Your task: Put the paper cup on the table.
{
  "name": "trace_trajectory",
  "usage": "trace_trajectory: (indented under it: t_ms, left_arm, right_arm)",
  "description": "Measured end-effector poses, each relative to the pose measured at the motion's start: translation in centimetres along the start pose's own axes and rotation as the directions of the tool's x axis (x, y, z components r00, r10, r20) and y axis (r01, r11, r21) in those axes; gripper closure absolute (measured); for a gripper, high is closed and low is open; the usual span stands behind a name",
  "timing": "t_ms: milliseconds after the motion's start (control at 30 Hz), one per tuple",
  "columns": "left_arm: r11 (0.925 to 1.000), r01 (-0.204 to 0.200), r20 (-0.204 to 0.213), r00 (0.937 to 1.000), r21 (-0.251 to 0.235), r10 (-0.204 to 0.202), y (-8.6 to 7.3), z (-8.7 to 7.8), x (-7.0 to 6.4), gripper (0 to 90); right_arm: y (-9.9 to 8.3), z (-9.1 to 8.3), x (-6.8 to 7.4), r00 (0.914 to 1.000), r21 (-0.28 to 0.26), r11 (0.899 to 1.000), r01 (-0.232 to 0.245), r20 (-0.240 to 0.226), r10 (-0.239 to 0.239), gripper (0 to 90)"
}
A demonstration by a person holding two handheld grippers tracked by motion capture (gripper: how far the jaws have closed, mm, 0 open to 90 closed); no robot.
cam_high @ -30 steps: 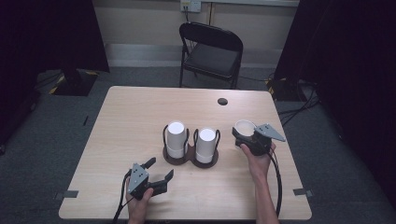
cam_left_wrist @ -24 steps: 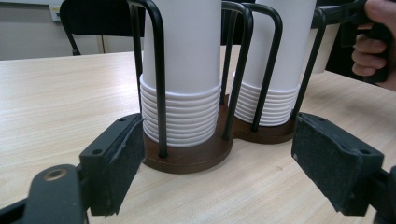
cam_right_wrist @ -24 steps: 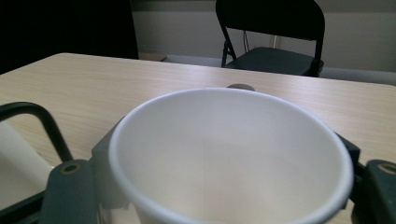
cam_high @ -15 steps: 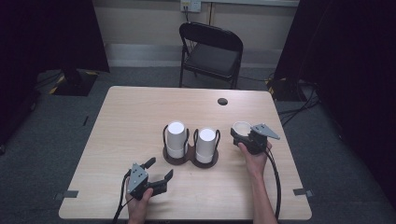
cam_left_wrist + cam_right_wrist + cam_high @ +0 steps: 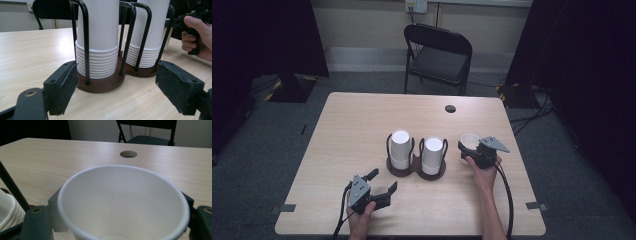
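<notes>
Right tongs point(image 5: 468, 150) pinch a single white cup point(image 5: 469, 142) just right of the cup rack point(image 5: 416, 167), mouth up, long axis vertical. Left tongs point(image 5: 382, 184) sit spread wide, near the rack's front on the surface point(image 5: 352, 130), holding nothing.

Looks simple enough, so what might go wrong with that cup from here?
The right gripper pinches a thin, empty paper cup by its sides; squeezing harder might crush it. It is held beside the cup holder, so a careless swing may knock the tall stacks. The open left gripper sits near the base and might nudge it.
</notes>
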State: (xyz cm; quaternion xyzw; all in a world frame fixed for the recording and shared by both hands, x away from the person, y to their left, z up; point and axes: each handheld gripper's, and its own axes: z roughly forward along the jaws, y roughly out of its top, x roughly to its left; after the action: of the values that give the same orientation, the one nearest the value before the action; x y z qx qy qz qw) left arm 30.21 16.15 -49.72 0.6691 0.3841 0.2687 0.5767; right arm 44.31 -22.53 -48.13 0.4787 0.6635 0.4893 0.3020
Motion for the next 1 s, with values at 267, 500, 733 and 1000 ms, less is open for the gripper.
trace_trajectory:
  t_ms: [267, 500, 733, 1000]
  left_arm:
    - [1.0000, -0.002, -0.002, 1.0000, -0.001, 0.002, 0.0, 0.0, 0.0, 18.2]
    - [1.0000, -0.002, -0.001, 1.0000, -0.002, 0.002, 0.0, 0.0, 0.0, 18.2]
    - [1.0000, -0.003, 0.000, 1.0000, -0.002, 0.003, 0.0, 0.0, 0.0, 18.2]
    - [1.0000, -0.002, -0.002, 1.0000, -0.002, 0.002, 0.0, 0.0, 0.0, 18.2]
  right_arm:
    - [-0.6, -0.8, 0.5, 0.9995, 0.015, 1.000, 0.027, 0.017, -0.027, 22.4]
    - [-1.0, -0.6, 0.7, 0.9999, 0.061, 0.998, 0.014, 0.004, -0.015, 20.2]
    - [-1.3, -0.7, 0.8, 0.9998, 0.090, 0.996, -0.021, 0.005, 0.021, 13.9]
    - [-1.6, -2.3, 0.7, 0.9979, 0.084, 0.995, -0.061, 0.027, 0.059, 13.8]
